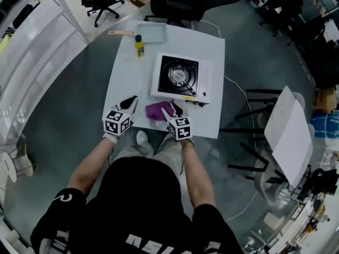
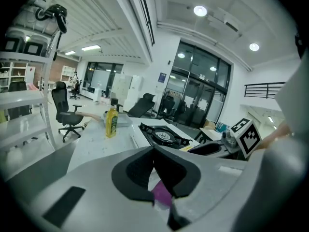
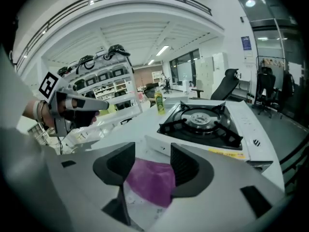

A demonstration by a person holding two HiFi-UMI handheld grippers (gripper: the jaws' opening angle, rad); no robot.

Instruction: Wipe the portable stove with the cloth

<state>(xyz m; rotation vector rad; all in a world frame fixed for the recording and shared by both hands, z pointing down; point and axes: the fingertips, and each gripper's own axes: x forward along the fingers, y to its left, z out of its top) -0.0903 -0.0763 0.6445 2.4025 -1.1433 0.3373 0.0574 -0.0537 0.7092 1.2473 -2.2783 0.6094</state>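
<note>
The white portable stove (image 1: 180, 78) with its black burner stands in the middle of the white table (image 1: 127, 73). A purple cloth (image 1: 158, 110) lies crumpled on the table just in front of the stove's near left corner. My right gripper (image 1: 173, 109) is open and low over the cloth's right edge. In the right gripper view the cloth (image 3: 150, 181) lies between and below the spread jaws, with the stove (image 3: 203, 122) right behind. My left gripper (image 1: 128, 103) is shut and empty, a little left of the cloth. In the left gripper view a bit of cloth (image 2: 161, 193) shows under its tips.
A yellow bottle (image 1: 139, 46), a pale blue tray (image 1: 151, 33) and a wooden-handled brush (image 1: 121, 33) sit at the table's far edge. Black office chairs (image 1: 172, 3) stand behind the table. A tilted white tabletop on a black frame (image 1: 288, 134) stands to the right. A cable (image 1: 241, 91) runs off the table's right side.
</note>
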